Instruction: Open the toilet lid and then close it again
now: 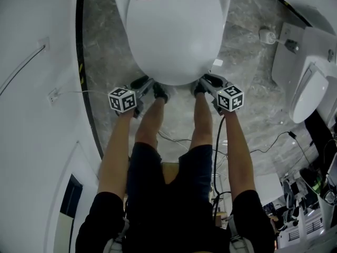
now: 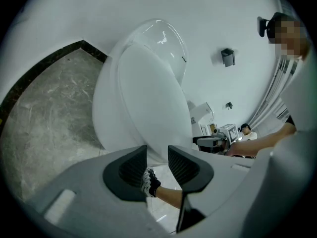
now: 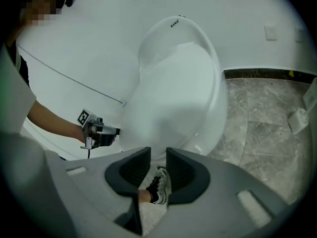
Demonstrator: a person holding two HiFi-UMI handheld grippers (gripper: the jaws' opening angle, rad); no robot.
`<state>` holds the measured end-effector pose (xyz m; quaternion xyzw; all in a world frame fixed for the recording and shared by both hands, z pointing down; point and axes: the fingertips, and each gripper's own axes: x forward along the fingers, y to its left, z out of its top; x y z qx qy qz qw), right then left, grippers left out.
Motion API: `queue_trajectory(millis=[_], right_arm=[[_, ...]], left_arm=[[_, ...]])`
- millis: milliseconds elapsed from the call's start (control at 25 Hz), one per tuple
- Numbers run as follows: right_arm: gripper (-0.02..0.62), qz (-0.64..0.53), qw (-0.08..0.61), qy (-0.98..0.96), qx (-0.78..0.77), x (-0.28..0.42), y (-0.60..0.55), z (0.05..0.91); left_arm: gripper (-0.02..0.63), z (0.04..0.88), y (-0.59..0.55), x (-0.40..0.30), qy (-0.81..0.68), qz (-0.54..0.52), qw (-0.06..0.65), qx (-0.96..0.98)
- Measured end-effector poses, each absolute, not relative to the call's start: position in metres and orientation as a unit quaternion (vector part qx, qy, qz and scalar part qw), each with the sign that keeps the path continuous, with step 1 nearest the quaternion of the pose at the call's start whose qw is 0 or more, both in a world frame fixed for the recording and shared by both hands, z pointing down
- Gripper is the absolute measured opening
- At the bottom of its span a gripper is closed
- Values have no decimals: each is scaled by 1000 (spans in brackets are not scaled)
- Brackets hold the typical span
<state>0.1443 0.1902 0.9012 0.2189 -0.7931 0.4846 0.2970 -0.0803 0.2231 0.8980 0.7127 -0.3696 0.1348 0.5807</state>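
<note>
Left hand-held gripper (image 1: 143, 83) and right hand-held gripper (image 1: 210, 81) hover part-open and empty, flanking the front rim of the toilet lid (image 1: 174, 36), which lies shut. Probably the opening step: the pads must pinch that rim, then swing it up

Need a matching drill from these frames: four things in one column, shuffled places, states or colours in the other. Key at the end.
Column 1
1. toilet lid
2. left tongs
3. second toilet
4. floor

Column 2
a. grey, veined
b. closed, top centre of head view
c. far right of head view
d. jaws apart, gripping nothing

Pairs: 1-b, 2-d, 3-c, 4-a
</note>
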Motion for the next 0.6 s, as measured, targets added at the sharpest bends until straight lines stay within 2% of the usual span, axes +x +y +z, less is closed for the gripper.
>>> queue_trajectory(millis=[600], right_arm=[[133,520,267,-782,213,141,190,909]], left_arm=[[115,903,223,-89,-393,62,610,685]])
